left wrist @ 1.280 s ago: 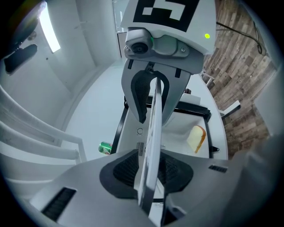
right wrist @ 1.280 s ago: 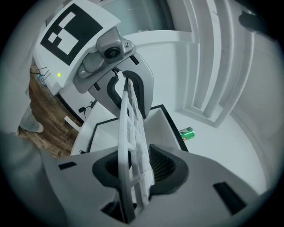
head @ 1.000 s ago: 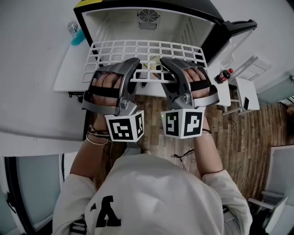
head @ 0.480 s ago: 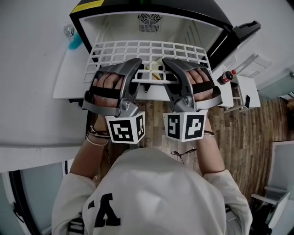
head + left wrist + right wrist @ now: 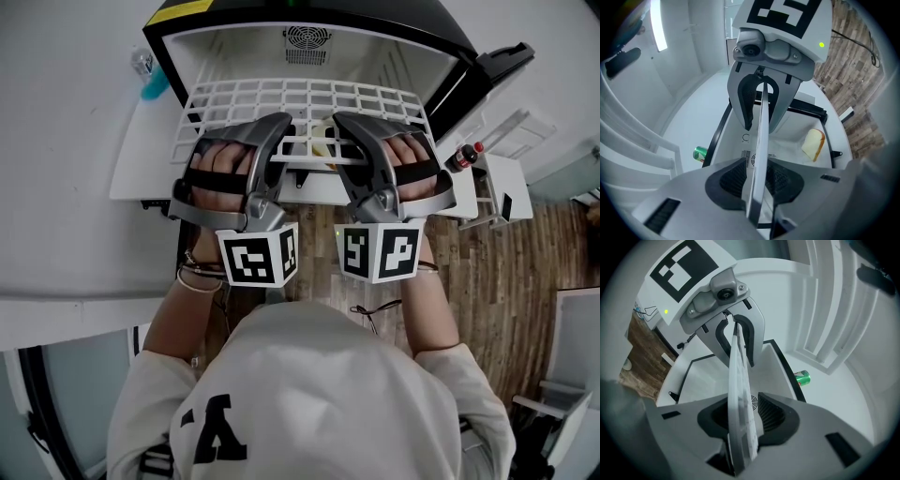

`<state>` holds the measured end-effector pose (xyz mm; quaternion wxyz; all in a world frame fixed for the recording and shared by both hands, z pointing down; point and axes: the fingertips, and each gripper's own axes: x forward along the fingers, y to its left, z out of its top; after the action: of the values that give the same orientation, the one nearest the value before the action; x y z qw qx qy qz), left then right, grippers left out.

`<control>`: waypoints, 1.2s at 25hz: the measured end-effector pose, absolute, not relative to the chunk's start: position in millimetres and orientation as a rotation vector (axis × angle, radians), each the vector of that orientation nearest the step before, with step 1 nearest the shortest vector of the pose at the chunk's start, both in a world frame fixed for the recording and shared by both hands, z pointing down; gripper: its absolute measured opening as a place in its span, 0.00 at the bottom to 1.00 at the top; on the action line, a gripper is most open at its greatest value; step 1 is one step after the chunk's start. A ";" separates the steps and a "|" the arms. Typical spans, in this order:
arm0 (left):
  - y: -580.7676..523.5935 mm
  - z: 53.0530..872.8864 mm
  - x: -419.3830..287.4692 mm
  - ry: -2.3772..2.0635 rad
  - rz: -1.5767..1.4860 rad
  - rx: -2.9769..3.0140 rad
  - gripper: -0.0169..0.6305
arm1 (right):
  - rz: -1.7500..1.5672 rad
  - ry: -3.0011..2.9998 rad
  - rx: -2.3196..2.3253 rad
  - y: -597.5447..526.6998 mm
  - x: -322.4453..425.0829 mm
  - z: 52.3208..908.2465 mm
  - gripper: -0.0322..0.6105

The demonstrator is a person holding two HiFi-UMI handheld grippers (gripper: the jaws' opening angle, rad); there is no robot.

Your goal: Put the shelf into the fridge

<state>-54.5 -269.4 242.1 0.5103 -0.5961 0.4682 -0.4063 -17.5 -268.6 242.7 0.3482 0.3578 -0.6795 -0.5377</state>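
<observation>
At mouth of black-cased, white-lined fridge (image 5: 234, 45), white wire-grid shelf (image 5: 309, 98) held level. On its near edge: left gripper (image 5: 279, 141) fingers clamped, right gripper (image 5: 345, 139) fingers likewise. Push both hands evenly, keep shelf flat, avoid snagging side walls.

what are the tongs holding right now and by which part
The white wire shelf, by its near edge: left tongs left of the middle, right tongs right of the middle.
</observation>
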 end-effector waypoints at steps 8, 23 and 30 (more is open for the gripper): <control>-278.7 240.1 -54.9 1.110 -0.985 -1.435 0.17 | -1.398 -1.749 0.931 -277.7 -18.1 241.1 0.26; -284.5 242.8 -55.1 1.067 -0.961 -1.447 0.17 | -1.350 -1.739 0.926 -285.9 -19.7 245.5 0.23; -287.5 251.9 -55.9 1.075 -0.994 -1.523 0.16 | -1.289 -1.774 0.894 -287.8 -20.2 256.1 0.20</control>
<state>-55.9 -287.5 251.9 0.4922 -0.6276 0.4430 -0.4094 -20.2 -287.8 256.1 0.3770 0.3497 -0.6939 -0.5040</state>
